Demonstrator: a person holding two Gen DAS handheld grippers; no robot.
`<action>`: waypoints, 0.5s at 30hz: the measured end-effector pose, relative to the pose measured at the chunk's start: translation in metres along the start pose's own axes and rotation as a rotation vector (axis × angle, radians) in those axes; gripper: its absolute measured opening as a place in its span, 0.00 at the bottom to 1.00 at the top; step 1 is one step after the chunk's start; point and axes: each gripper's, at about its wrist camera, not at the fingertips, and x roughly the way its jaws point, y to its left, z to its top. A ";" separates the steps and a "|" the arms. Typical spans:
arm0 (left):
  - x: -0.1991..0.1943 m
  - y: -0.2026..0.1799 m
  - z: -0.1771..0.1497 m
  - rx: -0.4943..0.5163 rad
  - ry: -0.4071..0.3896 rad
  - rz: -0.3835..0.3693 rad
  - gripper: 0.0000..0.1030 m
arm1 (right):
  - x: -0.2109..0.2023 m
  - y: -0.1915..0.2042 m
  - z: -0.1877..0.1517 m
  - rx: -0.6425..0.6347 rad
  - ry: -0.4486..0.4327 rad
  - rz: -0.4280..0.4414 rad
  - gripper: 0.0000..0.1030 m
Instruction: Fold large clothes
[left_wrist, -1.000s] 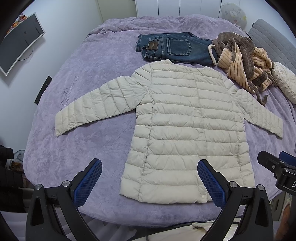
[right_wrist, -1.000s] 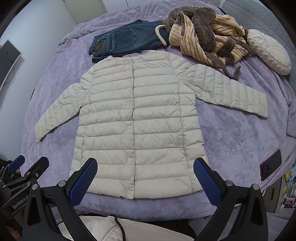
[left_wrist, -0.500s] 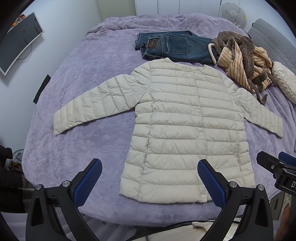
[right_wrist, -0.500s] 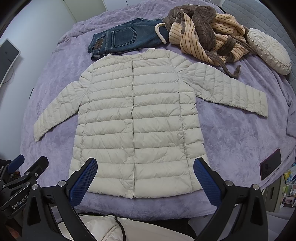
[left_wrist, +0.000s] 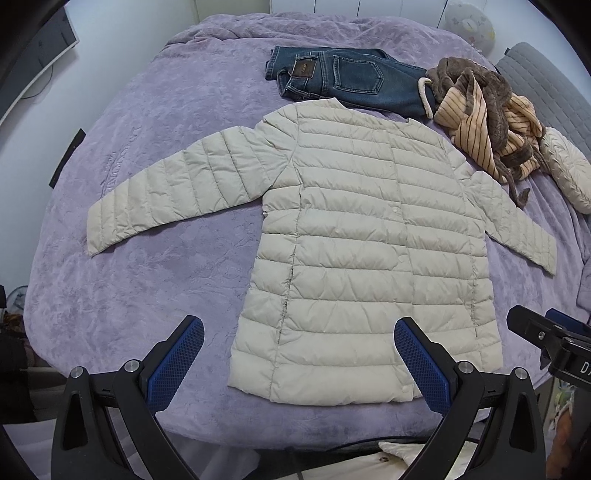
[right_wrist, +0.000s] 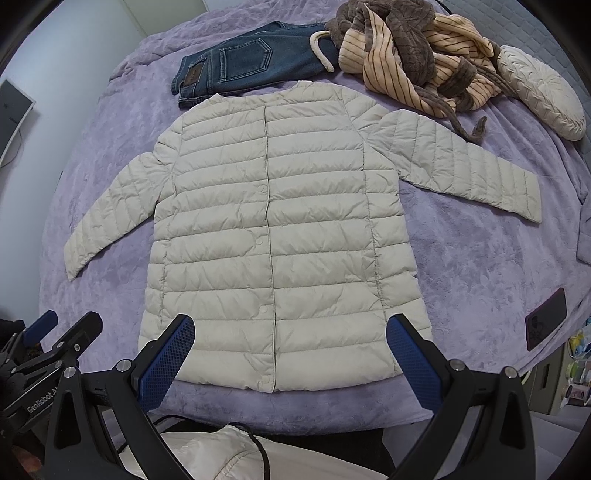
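A cream quilted puffer jacket (left_wrist: 369, 236) lies flat on the purple bedspread (left_wrist: 155, 288), front up, buttoned, both sleeves spread out; it also shows in the right wrist view (right_wrist: 280, 229). My left gripper (left_wrist: 299, 363) is open and empty, held above the jacket's hem near the bed's front edge. My right gripper (right_wrist: 290, 360) is open and empty, also above the hem. The right gripper shows at the right edge of the left wrist view (left_wrist: 554, 350); the left gripper shows at the left edge of the right wrist view (right_wrist: 44, 354).
Folded blue jeans (left_wrist: 343, 81) lie beyond the collar. A striped tan and brown robe (right_wrist: 413, 51) is heaped at the back right, beside a round cream cushion (right_wrist: 543, 92). A dark phone (right_wrist: 546, 317) lies near the bed's right edge. A monitor (left_wrist: 33, 62) hangs left.
Both grippers have moved slightly closer to the jacket, which now sits a little nearer in both views. The jacket itself has not moved.
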 end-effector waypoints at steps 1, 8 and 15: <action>0.005 0.005 0.001 -0.013 0.003 -0.001 1.00 | 0.003 0.003 0.003 0.002 0.014 -0.003 1.00; 0.061 0.080 0.018 -0.182 0.064 -0.031 1.00 | 0.038 0.029 0.013 -0.025 0.099 -0.045 1.00; 0.120 0.200 0.032 -0.453 -0.024 -0.066 1.00 | 0.094 0.072 0.020 -0.063 0.177 -0.051 1.00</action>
